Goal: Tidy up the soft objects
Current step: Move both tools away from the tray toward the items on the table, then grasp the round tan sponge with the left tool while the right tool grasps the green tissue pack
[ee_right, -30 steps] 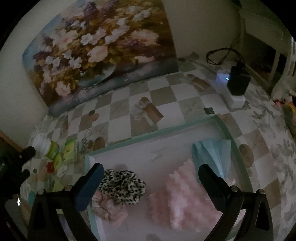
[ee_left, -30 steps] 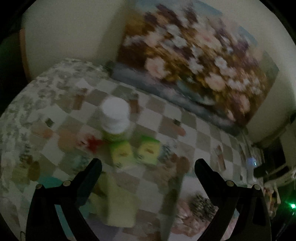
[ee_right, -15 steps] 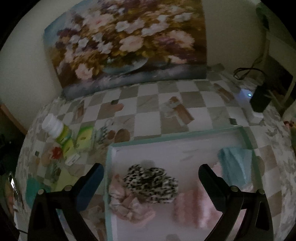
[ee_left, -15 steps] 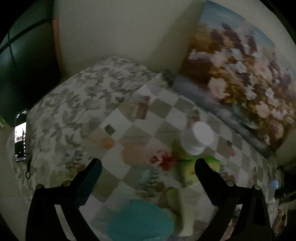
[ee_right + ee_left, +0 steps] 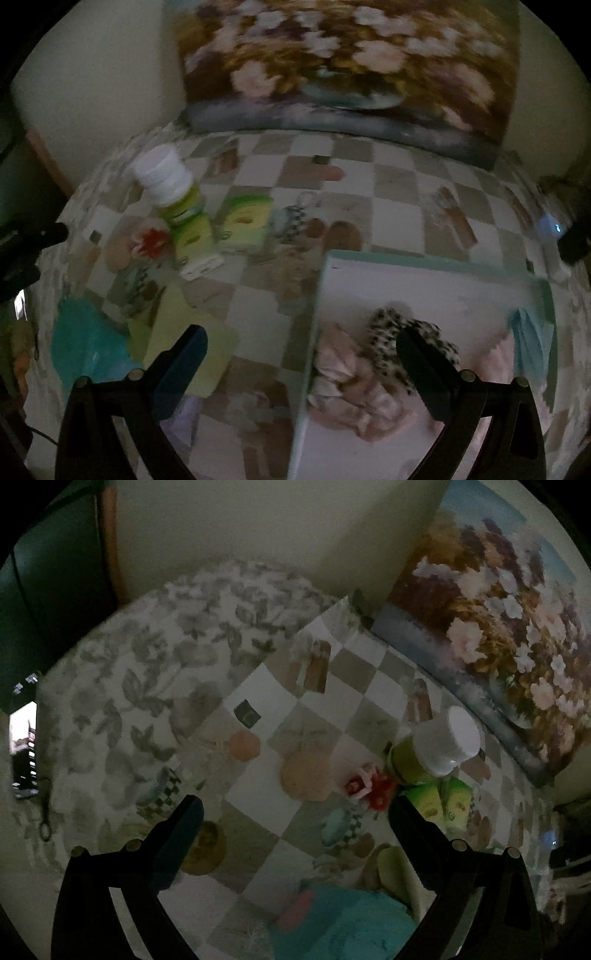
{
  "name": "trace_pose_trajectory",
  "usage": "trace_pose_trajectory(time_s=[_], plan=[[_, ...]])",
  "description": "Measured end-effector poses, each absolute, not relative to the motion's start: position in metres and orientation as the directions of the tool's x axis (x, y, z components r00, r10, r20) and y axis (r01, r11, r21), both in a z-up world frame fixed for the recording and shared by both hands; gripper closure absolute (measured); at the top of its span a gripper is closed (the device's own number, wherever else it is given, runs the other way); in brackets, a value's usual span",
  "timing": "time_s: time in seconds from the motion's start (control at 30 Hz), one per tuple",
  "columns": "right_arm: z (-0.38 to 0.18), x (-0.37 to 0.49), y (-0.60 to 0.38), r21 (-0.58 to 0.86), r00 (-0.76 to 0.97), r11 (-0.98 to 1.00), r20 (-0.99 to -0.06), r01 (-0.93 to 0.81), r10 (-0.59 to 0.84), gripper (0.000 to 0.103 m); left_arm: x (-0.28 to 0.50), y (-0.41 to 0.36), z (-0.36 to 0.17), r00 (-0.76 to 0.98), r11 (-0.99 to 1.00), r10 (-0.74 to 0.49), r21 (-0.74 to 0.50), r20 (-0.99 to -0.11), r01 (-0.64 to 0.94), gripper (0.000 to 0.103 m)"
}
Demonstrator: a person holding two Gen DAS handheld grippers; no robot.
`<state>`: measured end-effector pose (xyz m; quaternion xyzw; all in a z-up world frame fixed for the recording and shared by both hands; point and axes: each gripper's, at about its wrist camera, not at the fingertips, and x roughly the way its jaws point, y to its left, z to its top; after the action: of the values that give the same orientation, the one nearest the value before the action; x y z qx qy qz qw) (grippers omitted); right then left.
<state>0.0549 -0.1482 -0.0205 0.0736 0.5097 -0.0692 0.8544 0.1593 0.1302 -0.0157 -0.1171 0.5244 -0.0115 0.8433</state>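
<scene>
A teal soft cloth (image 5: pixel 347 923) lies at the bottom of the left wrist view, a pale green folded cloth (image 5: pixel 397 875) beside it. My left gripper (image 5: pixel 293 821) is open above the checked tablecloth, empty. In the right wrist view the teal cloth (image 5: pixel 79 343) and the green cloth (image 5: pixel 184 339) lie left of a teal-rimmed tray (image 5: pixel 424 264). The tray holds a leopard-print scrunchie (image 5: pixel 399 328), a pink scrunchie (image 5: pixel 351 391) and a light blue cloth (image 5: pixel 528 339). My right gripper (image 5: pixel 301 350) is open over the tray's left edge, holding nothing.
A white-capped green bottle (image 5: pixel 432 753) and green packets (image 5: pixel 443 805) stand near a red flower-like item (image 5: pixel 373 786). A flower painting (image 5: pixel 343 62) leans on the wall. A phone (image 5: pixel 24 753) lies at the far left. A dark device with a blue light (image 5: pixel 554 229) sits at right.
Both grippers swung left. The left view now shows more floral cloth and the phone, with the teal cloth lower. The right view moved from the tray's middle to its left edge.
</scene>
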Motion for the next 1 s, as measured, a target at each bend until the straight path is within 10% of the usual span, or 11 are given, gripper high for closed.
trace_pose_trajectory(time_s=[0.67,1.0], plan=[[-0.029,0.172,-0.137,0.077,0.355,0.975,-0.935,0.207,-0.002,0.000,0.232,0.132,-0.053,0.238,0.984,-0.179,-0.180,-0.955,0.019,0.003],[-0.072,0.200,-0.145,0.084,0.285,0.965,-0.958,0.249,0.010,0.016,0.243,0.110,-0.078,0.167,0.983,-0.175,-0.162,-0.970,0.090,0.019]])
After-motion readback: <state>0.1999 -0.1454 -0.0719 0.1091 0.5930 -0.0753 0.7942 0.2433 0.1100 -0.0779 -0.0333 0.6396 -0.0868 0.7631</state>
